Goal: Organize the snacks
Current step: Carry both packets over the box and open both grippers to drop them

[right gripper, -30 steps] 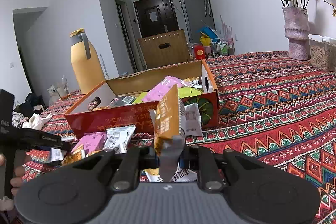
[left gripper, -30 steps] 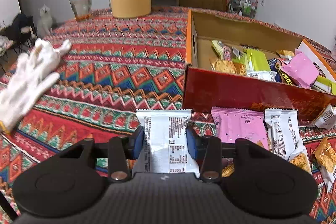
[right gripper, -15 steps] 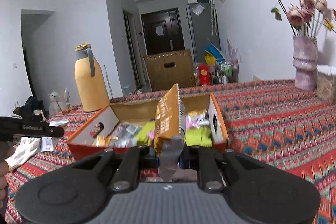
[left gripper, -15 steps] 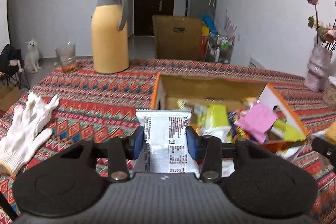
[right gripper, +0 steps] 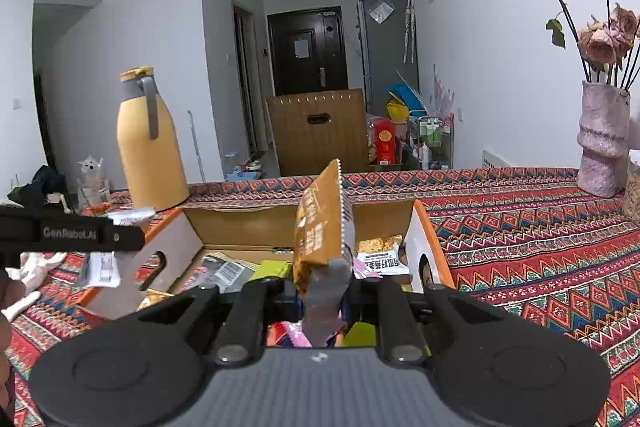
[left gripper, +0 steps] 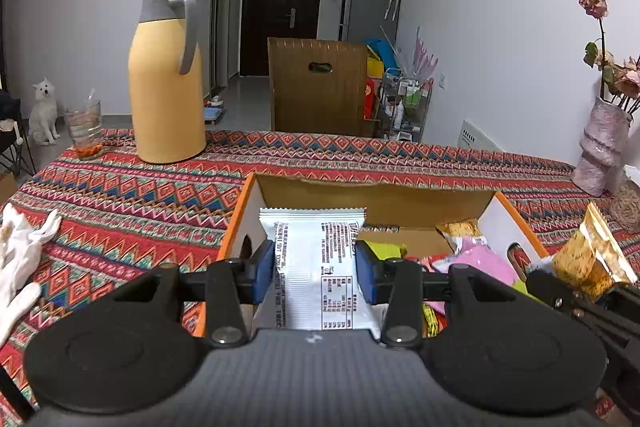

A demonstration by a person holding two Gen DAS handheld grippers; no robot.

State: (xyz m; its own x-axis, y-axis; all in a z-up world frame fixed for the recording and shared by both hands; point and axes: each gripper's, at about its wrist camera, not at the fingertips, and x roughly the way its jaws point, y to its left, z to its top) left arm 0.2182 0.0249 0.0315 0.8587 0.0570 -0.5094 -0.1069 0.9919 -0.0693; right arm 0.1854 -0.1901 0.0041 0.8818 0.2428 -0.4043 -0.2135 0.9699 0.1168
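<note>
patterned tablecloth (left gripper: 120,211) bears a glove (left gripper: 16,259) only left tongs (left gripper: 316,267), pinching a silver packet (left gripper: 316,267), see.

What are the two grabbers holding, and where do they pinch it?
Left hand-held gripper pinches a white snack packet by its side edges. Right hand-held gripper pinches an orange snack packet at its bottom end.

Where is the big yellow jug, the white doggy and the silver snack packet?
yellow jug (left gripper: 166,99), left wrist view, middle of its body
white dog (left gripper: 43,111), left wrist view, its chest
silver snack packet (left gripper: 314,267), left wrist view, its printed face
</note>
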